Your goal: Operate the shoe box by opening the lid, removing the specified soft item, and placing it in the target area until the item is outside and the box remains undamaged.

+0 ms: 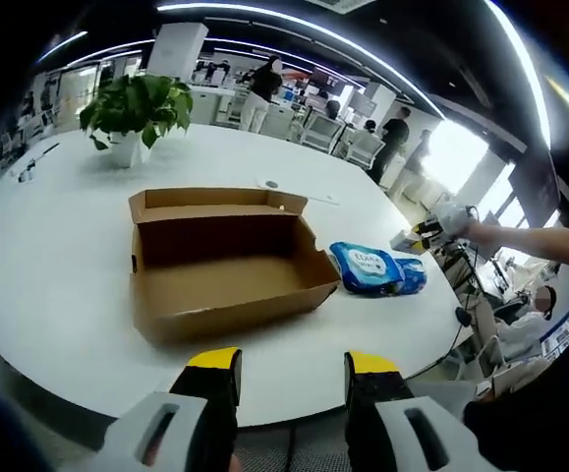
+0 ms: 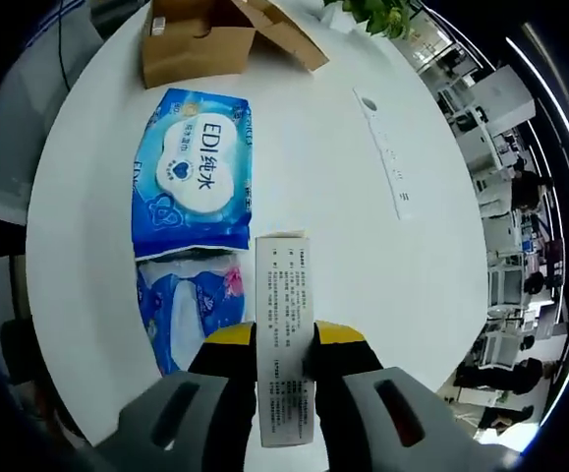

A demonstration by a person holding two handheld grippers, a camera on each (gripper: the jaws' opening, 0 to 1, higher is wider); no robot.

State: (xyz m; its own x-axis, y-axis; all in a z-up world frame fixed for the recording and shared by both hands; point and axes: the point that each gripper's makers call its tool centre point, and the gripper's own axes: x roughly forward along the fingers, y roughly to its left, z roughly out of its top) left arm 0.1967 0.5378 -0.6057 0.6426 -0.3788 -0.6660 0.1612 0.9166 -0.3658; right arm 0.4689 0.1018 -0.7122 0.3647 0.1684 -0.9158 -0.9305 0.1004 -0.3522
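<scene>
Blue "EDI" wipes pack (image 2: 194,172) lies beside the printed slip (image 2: 284,334) the right hand-held gripper (image 2: 284,356) pinches; left hand-held gripper (image 1: 292,383) gapes.

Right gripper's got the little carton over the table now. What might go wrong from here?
The right gripper pinches the small printed carton near one end, so it may swing or slip. It hangs beside the blue wipes packs; lowering carelessly could land on them. In the left gripper view, the packs lie near the table edge, so a nudge might drop them.

open office: round white table (image 1: 58,265), potted plant (image 1: 137,108), ceiling light strips (image 1: 294,25), bright windows (image 1: 456,152).
</scene>
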